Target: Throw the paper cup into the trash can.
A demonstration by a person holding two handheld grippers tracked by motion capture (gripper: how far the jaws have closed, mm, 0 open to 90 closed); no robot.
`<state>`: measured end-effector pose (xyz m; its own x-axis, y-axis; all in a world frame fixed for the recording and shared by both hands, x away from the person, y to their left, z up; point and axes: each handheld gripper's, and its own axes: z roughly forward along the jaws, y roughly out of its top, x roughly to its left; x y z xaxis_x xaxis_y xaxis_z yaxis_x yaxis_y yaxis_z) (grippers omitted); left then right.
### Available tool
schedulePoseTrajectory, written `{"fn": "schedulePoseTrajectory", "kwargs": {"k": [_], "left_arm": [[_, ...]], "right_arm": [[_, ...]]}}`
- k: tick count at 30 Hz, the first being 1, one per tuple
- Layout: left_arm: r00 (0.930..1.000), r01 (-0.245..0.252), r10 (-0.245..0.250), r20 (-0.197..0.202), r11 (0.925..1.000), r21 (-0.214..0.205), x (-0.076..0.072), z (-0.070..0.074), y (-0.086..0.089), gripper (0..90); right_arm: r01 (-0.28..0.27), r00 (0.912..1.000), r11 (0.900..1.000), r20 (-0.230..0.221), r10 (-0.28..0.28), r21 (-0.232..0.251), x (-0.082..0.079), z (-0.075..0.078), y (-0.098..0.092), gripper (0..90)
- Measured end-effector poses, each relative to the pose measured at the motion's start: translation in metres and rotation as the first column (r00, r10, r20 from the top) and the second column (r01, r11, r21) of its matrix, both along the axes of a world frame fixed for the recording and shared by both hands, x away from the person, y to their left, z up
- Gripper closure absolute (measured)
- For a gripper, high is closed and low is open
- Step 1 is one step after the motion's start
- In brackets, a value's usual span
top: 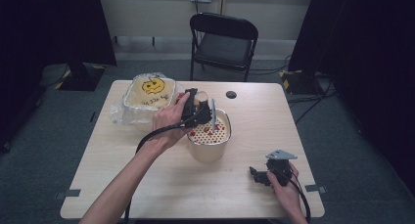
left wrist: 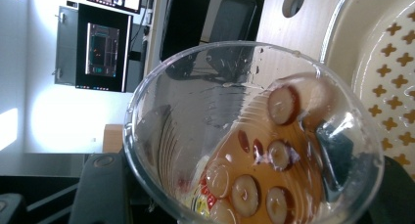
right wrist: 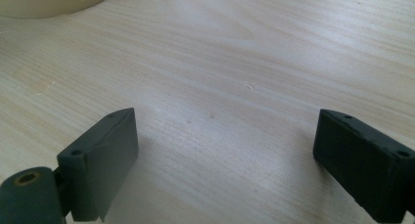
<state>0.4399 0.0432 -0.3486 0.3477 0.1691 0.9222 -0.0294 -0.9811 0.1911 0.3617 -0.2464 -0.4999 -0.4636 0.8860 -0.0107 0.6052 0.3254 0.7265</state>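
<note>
My left gripper (top: 198, 109) is shut on a clear plastic cup (left wrist: 254, 136), which lies tilted on its side over a cream strainer bowl (top: 209, 145). Inside the cup are several round red fruits (left wrist: 281, 104) in amber liquid. More red fruits (top: 204, 132) lie on the strainer's perforated insert (left wrist: 391, 72). The cup's mouth faces the camera in the left gripper view, and a black jaw stands on either side of it. At the table's front right my right gripper (top: 258, 175) rests low on the wood, open (right wrist: 225, 155) with nothing between its pads.
A plastic-wrapped container with a yellow face on its lid (top: 149, 94) sits at the table's back left. A round cable hole (top: 231, 94) lies behind the bowl. A black folding chair (top: 222, 40) stands beyond the table (top: 161, 185).
</note>
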Motion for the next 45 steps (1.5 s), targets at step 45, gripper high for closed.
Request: {"fn": "schedulePoseTrajectory", "kwargs": {"k": [45], "left_arm": [[0.9438, -0.024, -0.152, 0.294, 0.8544, 0.519, -0.011, -0.017, -0.001, 37.0]], "right_arm": [[-0.001, 1.0000, 1.0000, 0.000, 0.001, 0.000, 0.000, 0.000, 0.000, 8.8]]}}
